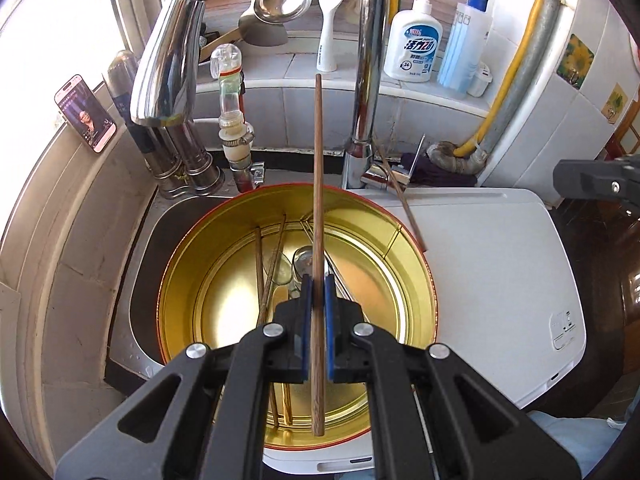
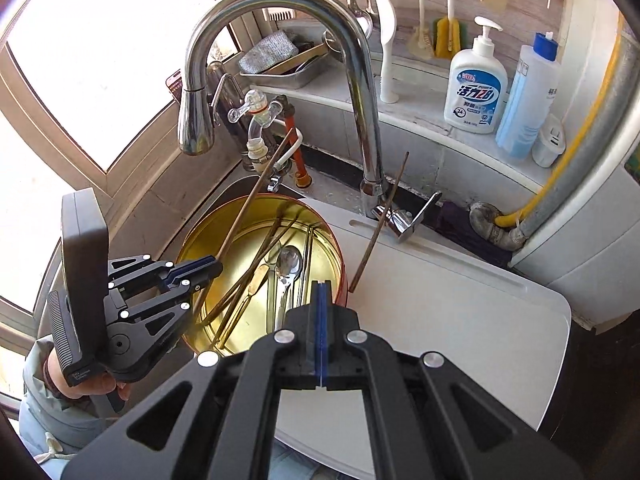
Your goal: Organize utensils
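Over a sink-side white board (image 2: 460, 304), left gripper (image 1: 318, 280) fingers pinch a chopstick (image 1: 318, 184); right gripper (image 2: 321, 286) fingers closed, empty.

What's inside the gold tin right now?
Inside the gold tin: several wooden chopsticks, a metal spoon, a gold-coloured utensil and thin metal rods. The near part of the floor is hidden behind the right gripper, so anything there is unseen.

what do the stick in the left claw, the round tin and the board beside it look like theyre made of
Stick in the left claw: brown with fine grain streaks, probably wood or bamboo, matte.
Round tin: mirror-like gold inside with a side seam, red outer rim; likely thin lacquered metal.
Board: plain white, smooth, rounded corners; probably plastic.
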The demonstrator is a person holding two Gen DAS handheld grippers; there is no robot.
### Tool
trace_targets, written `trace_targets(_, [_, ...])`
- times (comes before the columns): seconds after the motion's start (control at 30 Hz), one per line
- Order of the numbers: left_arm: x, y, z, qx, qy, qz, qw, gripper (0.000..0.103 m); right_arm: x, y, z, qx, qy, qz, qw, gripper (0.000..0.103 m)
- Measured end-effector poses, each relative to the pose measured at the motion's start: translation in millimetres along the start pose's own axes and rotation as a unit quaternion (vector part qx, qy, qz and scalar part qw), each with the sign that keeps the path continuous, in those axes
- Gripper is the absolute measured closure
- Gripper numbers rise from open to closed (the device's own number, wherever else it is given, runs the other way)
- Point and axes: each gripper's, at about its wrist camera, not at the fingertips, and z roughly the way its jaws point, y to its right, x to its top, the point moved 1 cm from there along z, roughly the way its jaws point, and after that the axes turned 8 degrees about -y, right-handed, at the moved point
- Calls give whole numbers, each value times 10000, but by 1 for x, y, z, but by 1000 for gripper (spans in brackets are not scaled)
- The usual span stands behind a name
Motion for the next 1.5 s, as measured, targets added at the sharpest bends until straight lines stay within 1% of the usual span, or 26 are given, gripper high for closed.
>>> trace_targets(0.27, [-21,-19,41,-33,-478,-68,9988,97,3,-1,43,-58,-406,170,9990,103])
trace_targets(0.43, [-24,-27,56,-9,-665,-73,9978,97,3,6,49,-145,-430,261,9986,103])
trace_targets(0.53, [-26,-26,64,159,-777,80,9968,96,4,14,52,-191,-433,218,9986,101])
trace_targets(0.57, [-26,-27,66,290,-809,89,9963,91,4,18,54,-304,-444,276,9982,87])
trace_targets(0.6, [-26,-28,66,424,-818,60,9957,83,5,23,56,-412,-469,388,9973,53])
trace_targets(0.63, [-26,-30,64,491,-803,29,9956,52,6,30,59,-426,-450,508,9968,38])
trace_targets(0.67, [-25,-33,61,483,-715,-3,9963,29,6,37,63,-388,-403,609,9966,29])
trace_targets(0.73, [-25,-37,52,502,-411,-75,9979,28,7,49,76,-412,-571,746,9947,29])
trace_targets(0.77, [-24,-38,50,563,-369,-84,9977,28,8,55,83,-364,-664,858,9934,29])
trace_targets(0.8, [-22,-38,48,565,-367,-80,9977,28,8,61,90,-295,-742,991,9919,29])
trace_targets(0.87, [-22,-40,46,449,-366,-136,9982,28,10,72,102,-194,-878,1222,9884,29])
trace_targets(0.97, [-22,-41,46,330,-427,-230,9983,28,13,81,117,-125,-967,1391,9855,29])
trace_targets(1.1, [-25,-39,47,203,-492,-283,9982,28,22,86,134,70,-964,1548,9832,29])
trace_targets(1.2, [-24,-38,48,-42,-561,-355,9978,28,31,91,152,219,-907,1674,9815,29])
trace_targets(1.37, [-15,-34,51,-257,-501,-447,9974,28,46,100,186,382,-976,1973,9747,29])
trace_targets(1.5, [-16,-35,57,-452,-536,-564,9959,28,59,102,201,431,-943,2057,9731,29])
